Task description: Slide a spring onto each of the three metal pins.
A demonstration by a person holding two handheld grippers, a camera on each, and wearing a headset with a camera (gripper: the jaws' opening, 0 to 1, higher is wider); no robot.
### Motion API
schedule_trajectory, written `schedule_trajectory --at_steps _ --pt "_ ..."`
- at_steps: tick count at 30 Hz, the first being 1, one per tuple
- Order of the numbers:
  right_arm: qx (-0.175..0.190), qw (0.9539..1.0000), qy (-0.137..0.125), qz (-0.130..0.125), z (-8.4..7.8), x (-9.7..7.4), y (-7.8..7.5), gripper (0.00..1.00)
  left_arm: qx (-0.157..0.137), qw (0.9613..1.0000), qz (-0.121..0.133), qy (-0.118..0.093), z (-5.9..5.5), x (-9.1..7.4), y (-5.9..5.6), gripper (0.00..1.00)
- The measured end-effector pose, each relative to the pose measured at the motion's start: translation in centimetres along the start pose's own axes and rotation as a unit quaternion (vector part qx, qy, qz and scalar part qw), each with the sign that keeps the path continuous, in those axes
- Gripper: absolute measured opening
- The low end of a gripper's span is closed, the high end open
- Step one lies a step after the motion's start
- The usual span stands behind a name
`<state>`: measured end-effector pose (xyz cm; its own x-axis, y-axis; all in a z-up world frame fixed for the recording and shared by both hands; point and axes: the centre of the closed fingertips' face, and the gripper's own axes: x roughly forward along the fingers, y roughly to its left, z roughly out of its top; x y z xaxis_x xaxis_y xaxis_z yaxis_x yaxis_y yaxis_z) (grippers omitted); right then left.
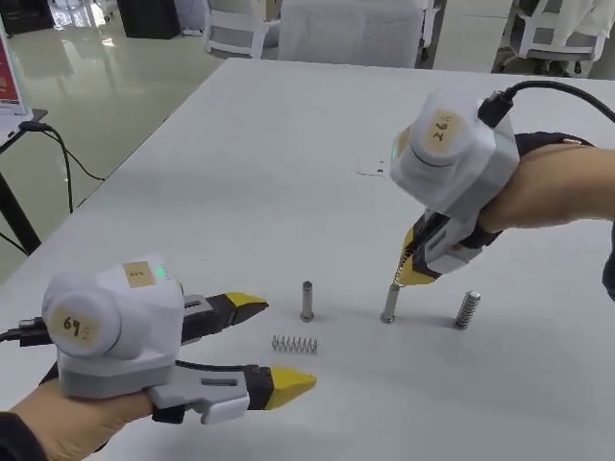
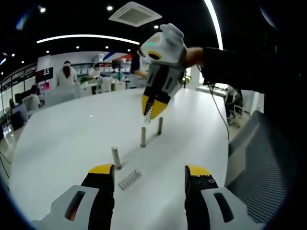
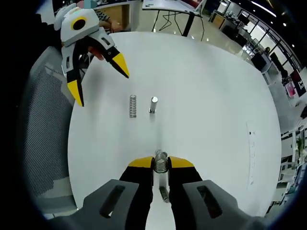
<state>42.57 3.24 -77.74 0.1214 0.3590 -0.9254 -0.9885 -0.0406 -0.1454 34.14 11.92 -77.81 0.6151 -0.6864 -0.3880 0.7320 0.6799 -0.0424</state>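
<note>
- The right tongs [image 1: 415, 274] are clenched on a spring [image 3: 161, 163], which hangs just above the middle pin [image 1: 389, 303] and is a little tilted.
- I judge that the step in hand is to thread this spring onto the middle pin. To do it well, the spring should come upright and in line with the pin, with its lower end exactly over the pin's top. It should then go down slowly and be released only when some coils are around the pin, otherwise it can tip off.
- The grip should be light, because a spring squeezed hard can bend or jump out.
- The left tongs [image 2: 149, 171] are released, jaws wide apart, low over the tabletop [image 1: 288, 173]. They are near a loose spring [image 1: 294, 344], which lies flat beside the bare left pin [image 1: 307, 300].
- The right pin [image 1: 467, 309] already carries its spring, so 1 of 3 looks done.
- No container holds anything here: the 3 pins stand, and the loose spring lies, directly on the tabletop.
</note>
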Motion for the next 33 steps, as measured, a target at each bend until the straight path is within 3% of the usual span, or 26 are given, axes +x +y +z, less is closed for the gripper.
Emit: schedule_trajectory --at_steps 33 --pt "0.010 0.9997 0.016 0.012 -0.7 2.6 -0.5 0.08 -0.002 1.0000 -0.001 0.001 -0.1 0.1 -0.1 0.53"
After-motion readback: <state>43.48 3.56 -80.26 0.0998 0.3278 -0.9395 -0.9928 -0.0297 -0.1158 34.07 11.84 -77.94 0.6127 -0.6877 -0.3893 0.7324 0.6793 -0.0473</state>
